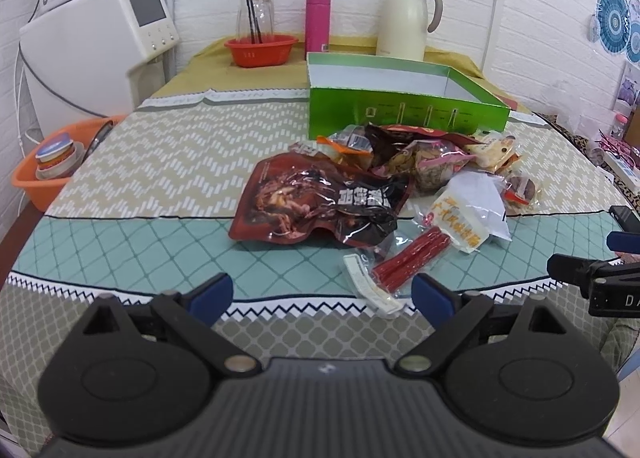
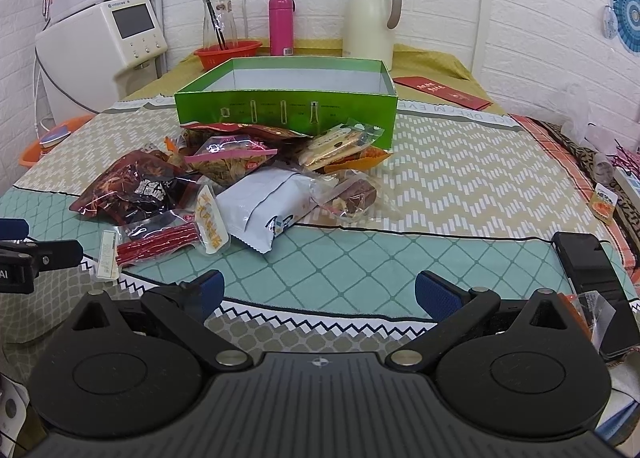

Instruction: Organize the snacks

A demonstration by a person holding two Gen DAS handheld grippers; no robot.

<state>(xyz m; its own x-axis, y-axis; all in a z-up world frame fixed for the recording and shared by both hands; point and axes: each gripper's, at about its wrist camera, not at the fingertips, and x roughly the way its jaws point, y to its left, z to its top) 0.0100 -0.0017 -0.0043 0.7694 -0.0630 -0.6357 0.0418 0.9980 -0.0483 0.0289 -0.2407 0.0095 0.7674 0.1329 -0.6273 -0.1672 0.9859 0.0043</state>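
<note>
**Snack pile lay before an empty green box, both grippers wide**

The left gripper (image 1: 322, 294) and right gripper (image 2: 318, 294) hovered at the table's near edge, jaws spread wide, holding nothing. The heap of snack packets (image 2: 240, 174) lay mid-table on the patterned tablecloth (image 2: 440, 186), touching the near wall of the open green box (image 2: 286, 110). A clear pack of red sticks (image 1: 408, 258) lay nearest the left gripper.
</note>
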